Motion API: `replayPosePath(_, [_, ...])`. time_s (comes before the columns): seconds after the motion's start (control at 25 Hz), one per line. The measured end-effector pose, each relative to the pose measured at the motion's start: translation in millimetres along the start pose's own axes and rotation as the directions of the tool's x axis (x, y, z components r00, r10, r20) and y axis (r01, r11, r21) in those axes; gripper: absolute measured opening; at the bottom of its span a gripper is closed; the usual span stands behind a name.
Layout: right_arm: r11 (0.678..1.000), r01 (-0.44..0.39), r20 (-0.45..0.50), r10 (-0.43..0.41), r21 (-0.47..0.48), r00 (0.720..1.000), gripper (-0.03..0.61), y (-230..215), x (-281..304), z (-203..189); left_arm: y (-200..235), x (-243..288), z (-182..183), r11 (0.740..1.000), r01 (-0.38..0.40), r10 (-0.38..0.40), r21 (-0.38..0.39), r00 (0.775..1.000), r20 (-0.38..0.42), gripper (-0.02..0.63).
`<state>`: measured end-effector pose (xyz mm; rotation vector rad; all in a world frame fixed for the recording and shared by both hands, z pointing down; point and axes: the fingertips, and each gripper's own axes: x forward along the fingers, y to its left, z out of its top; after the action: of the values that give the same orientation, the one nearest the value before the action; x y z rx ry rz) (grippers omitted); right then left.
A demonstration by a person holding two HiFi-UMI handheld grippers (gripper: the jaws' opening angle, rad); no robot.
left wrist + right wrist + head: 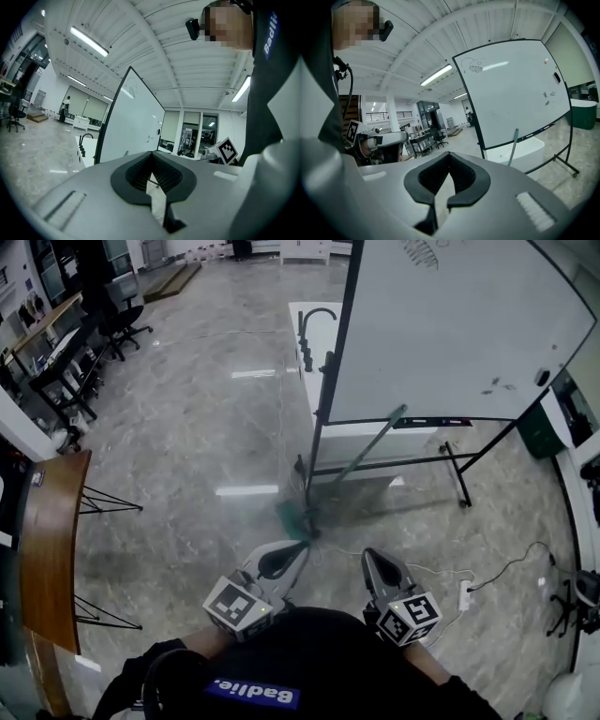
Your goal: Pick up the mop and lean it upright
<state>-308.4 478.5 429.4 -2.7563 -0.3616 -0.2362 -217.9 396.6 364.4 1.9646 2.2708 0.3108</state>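
- Head view showed a broad stone floor, with the person standing back from the work.
- The whiteboard stood ahead on its frame. It seemed the likeliest support for the mop.
- The mop slanted with its head on the floor by the frame's foot. Its handle top rested against the board's lower rail. It looked propped, though at a shallow lean, and a steeper set would likely hold better.
- The left gripper and right gripper were both closed on nothing, well apart from the mop.
- For any regrip, the jaws would need to open first and then take the handle near mid-length.
- A power strip and its cable lay on the floor to the right, worth stepping around.
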Motion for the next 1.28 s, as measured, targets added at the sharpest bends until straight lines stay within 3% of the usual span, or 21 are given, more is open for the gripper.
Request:
replayPosePath(0.2, [0.999, 0.029, 0.004, -0.029, -0.015, 1.0, 0.005, 1.1, 56.8, 16.8, 59.9, 16.3, 13.1, 0.999, 0.031, -0.031, -0.011, 1.0, 0.004, 0.014])
replayPosePath(0.52, [0.999, 0.051, -0.028, -0.051, 0.006, 0.998, 0.005, -33.3, 105.1, 22.4, 100.3, 44.9, 11.2, 0.999, 0.04, -0.041, -0.03, 0.999, -0.022, 0.014])
replayPosePath(0.88, [0.997, -0.071, -0.066, 0.071, 0.007, 0.995, 0.006, -105.9, 170.7, 40.1, 133.1, 95.6, 27.0, 0.992, -0.125, 0.126, 0.024, 0.992, -0.018, 0.014])
replayPosePath(1.08, [0.994, -0.111, -0.073, 0.112, 0.025, 0.991, 0.008, -169.3, 197.5, 55.2, 141.9, 141.3, 32.8, 0.975, -0.215, 0.217, 0.055, 0.976, -0.031, 0.014])
replayPosePath(1.28, [0.992, -0.116, -0.148, 0.122, 0.05, 0.981, 0.032, -238.5, 219.1, 29.4, 140.5, 172.5, 21.0, 0.951, -0.305, 0.308, 0.056, 0.949, -0.062, 0.014])
